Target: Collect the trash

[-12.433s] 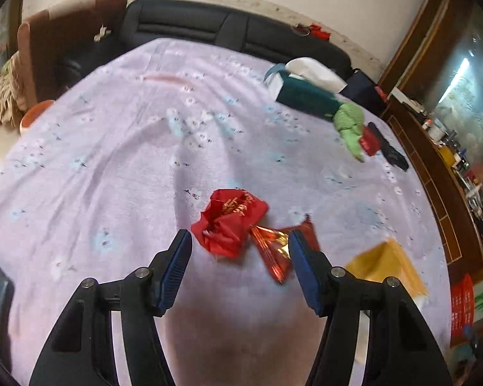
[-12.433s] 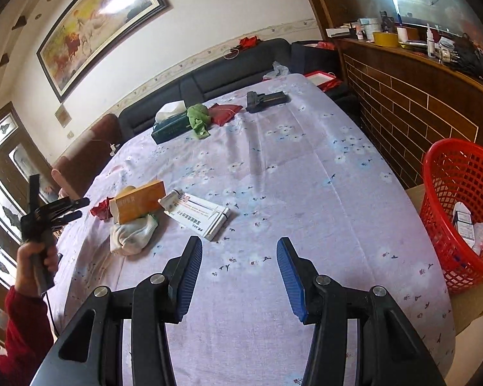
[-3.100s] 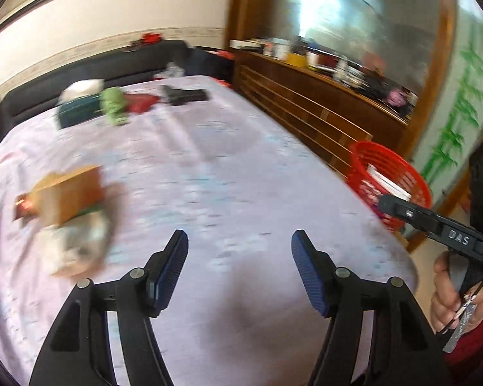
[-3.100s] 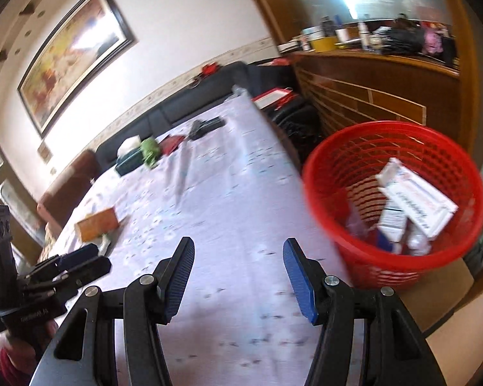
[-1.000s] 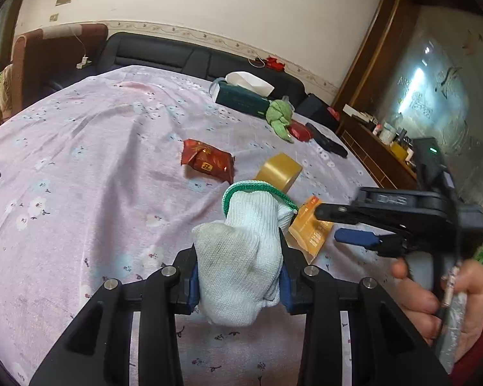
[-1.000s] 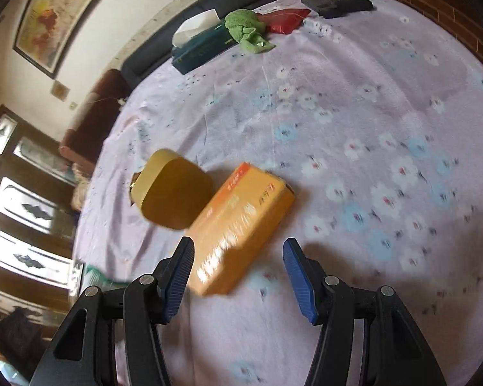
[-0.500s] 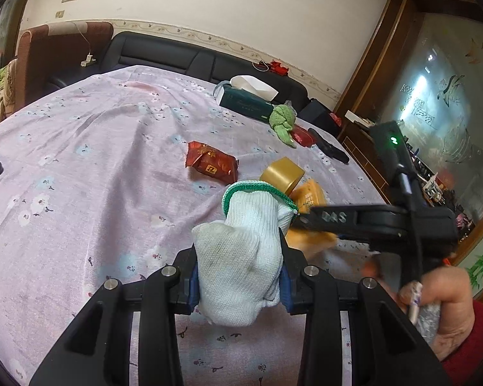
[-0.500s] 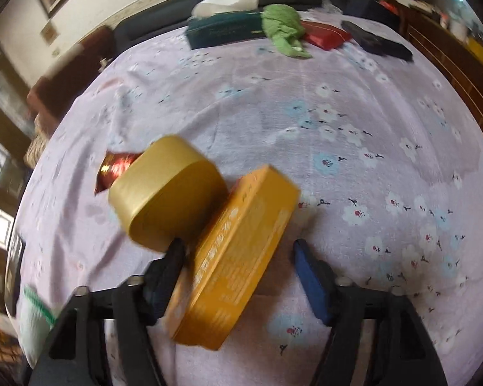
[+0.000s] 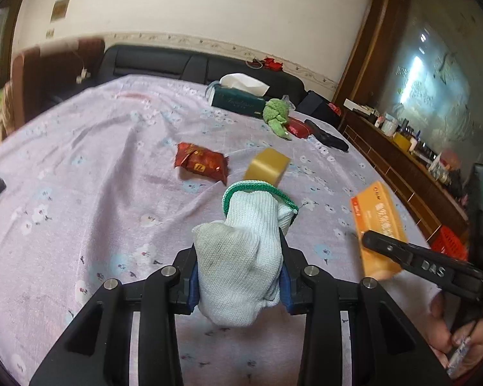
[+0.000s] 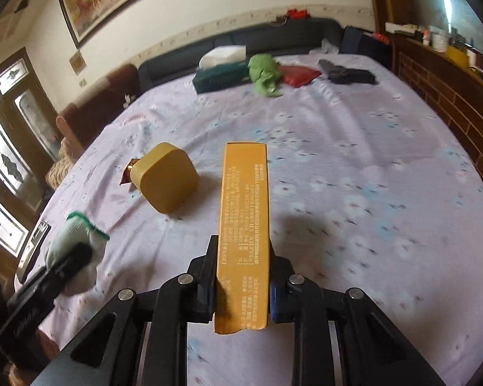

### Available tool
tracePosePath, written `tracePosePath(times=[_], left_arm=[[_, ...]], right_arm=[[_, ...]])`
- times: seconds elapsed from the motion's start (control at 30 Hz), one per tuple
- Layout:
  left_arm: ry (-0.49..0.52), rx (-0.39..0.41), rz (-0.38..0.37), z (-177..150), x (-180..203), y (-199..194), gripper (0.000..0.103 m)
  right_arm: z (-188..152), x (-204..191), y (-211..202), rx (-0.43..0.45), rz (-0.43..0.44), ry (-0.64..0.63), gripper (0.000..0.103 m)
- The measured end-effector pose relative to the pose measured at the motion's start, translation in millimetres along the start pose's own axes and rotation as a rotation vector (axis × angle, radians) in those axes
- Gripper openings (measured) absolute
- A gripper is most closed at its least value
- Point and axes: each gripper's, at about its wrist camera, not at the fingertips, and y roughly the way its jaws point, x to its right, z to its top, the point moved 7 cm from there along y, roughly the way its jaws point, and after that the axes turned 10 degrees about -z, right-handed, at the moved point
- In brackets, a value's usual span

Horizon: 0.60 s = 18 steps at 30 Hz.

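A white knit glove (image 9: 241,257) with a green cuff is clamped in my left gripper (image 9: 238,276), held above the flowered tablecloth (image 9: 96,193). In the right wrist view a long orange carton (image 10: 244,212) stands edge-up between the fingers of my right gripper (image 10: 243,286). Its jaws are closing and the pads press on the carton's two sides. The same carton (image 9: 376,222) shows at the right of the left wrist view, lifted off the cloth. A red snack wrapper (image 9: 201,162) and a rounded gold box (image 9: 267,165) lie on the cloth beyond the glove.
At the table's far end are a dark green tissue box (image 9: 238,101), a green cloth (image 9: 277,115), a red pouch (image 9: 298,127) and a black object (image 9: 328,138). A red basket (image 9: 449,241) stands past the right edge. A black sofa and a wooden sideboard border the table.
My right gripper closed on the orange carton and lifted it clear of the gold box, off to the right. The left gripper kept still with the glove.
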Motion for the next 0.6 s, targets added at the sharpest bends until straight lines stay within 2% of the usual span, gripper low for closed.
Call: tracePosePath(times=[0.3,0.6], left_arm=[[0.169,0.013,0.022,-8,59,7,0.037],[0.201,-0.018,0.057,-15,70,18,0.037]], right_arm=[[-21,24,-28,0.087,-0.031,0.001,0.025],[-31,38,-27,0.077,-0.033,0.026,0.025]])
